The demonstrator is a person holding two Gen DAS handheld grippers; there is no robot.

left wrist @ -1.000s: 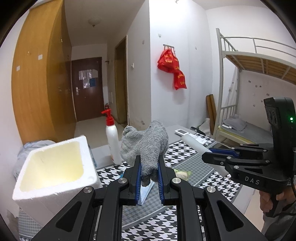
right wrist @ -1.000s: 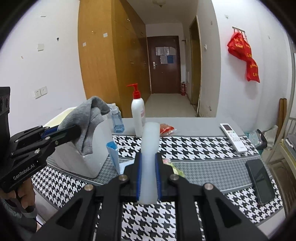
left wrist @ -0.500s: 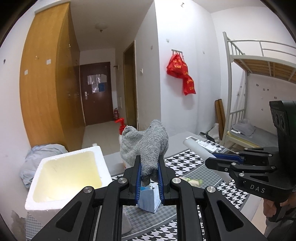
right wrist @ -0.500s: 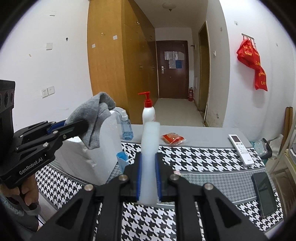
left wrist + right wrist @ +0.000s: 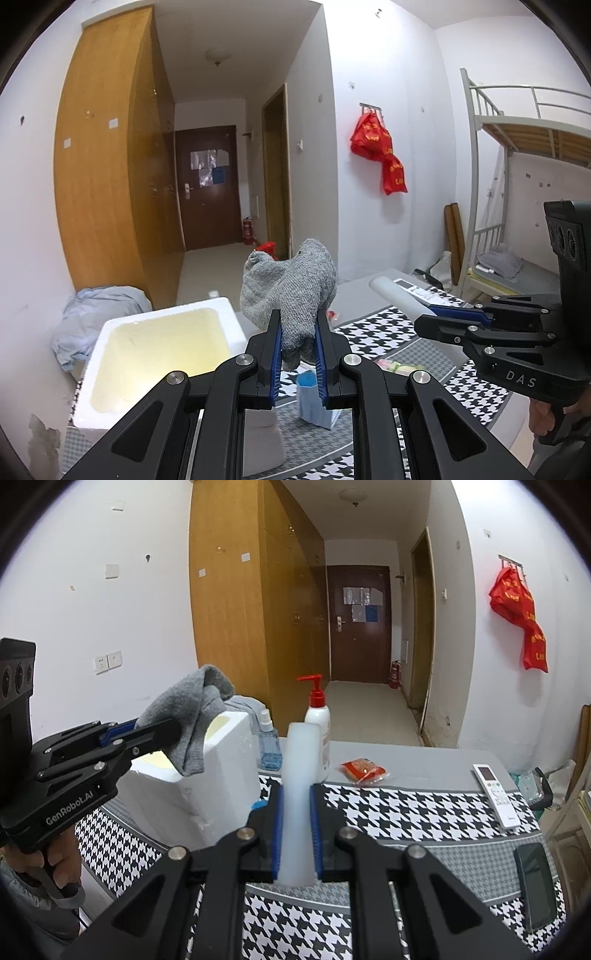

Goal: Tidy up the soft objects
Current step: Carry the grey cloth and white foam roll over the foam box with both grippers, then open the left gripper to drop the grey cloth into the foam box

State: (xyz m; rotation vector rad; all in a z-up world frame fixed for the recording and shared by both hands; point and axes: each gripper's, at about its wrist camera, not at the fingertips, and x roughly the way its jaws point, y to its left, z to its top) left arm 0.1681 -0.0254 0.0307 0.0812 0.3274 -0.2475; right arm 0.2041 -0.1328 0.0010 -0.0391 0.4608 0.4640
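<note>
My left gripper (image 5: 297, 332) is shut on a grey knitted sock (image 5: 291, 291) and holds it in the air just right of a white foam box (image 5: 110, 376) with a yellowish inside. In the right wrist view the sock (image 5: 184, 716) hangs over the box's near rim (image 5: 207, 775). My right gripper (image 5: 296, 812) is shut on a pale translucent white soft stick (image 5: 299, 775) and holds it above the houndstooth cloth. That stick (image 5: 395, 299) and the right gripper (image 5: 436, 321) also show at the right of the left wrist view.
A red-pump lotion bottle (image 5: 317, 720), a blue spray bottle (image 5: 269, 746), a red packet (image 5: 364, 770), a remote (image 5: 495, 797) and a phone (image 5: 535, 882) lie on the table. A blue pouch (image 5: 314, 398) stands below the left gripper. A bunk bed (image 5: 524, 184) is at the right.
Both grippers have risen and moved left toward the foam box. The sock now hangs nearer the box's opening. Both grips are unchanged.
</note>
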